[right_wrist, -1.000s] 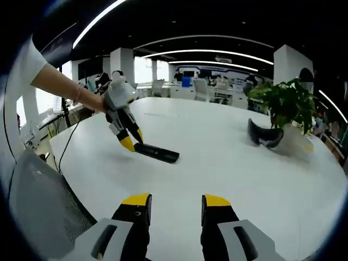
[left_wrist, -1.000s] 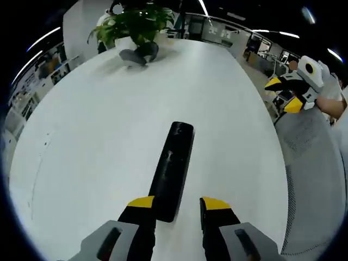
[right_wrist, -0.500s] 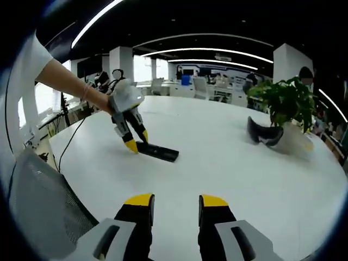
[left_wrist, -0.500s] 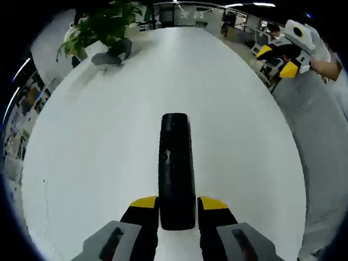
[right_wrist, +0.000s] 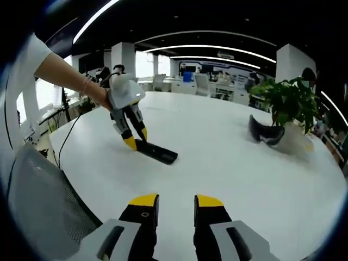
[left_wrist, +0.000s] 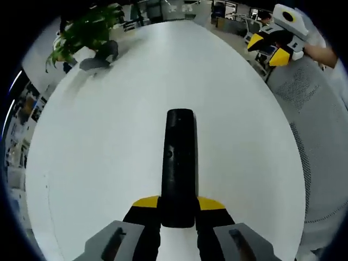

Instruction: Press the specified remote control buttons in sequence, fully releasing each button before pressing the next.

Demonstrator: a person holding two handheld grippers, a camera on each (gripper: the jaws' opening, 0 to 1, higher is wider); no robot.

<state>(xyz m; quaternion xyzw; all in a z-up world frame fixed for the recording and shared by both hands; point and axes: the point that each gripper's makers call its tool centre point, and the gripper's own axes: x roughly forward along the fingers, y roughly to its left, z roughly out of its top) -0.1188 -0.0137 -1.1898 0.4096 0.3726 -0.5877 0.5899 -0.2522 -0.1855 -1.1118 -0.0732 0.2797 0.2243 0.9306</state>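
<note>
A long black remote (left_wrist: 179,163) lies flat on the white oval table (left_wrist: 103,141), pointing away from my left gripper (left_wrist: 178,204). The left jaws sit against both sides of the remote's near end, shut on it. In the right gripper view the same remote (right_wrist: 157,152) lies left of centre, with the left gripper (right_wrist: 133,140) straddling its end, held by a person's hand. My right gripper (right_wrist: 175,201) hovers over the near table edge with a narrow gap between its jaws and nothing in it. It also appears as the right gripper (left_wrist: 269,49) at the upper right of the left gripper view.
A potted green plant (right_wrist: 285,100) and a dark curved object (right_wrist: 263,133) stand at the table's far side; the plant (left_wrist: 81,32) is also at upper left of the left gripper view. A grey mesh chair back (right_wrist: 38,201) stands by the near edge. Office desks lie beyond.
My left gripper has moved forward over the remote's near end and its jaws have come in against it. The right jaws have narrowed slightly.
</note>
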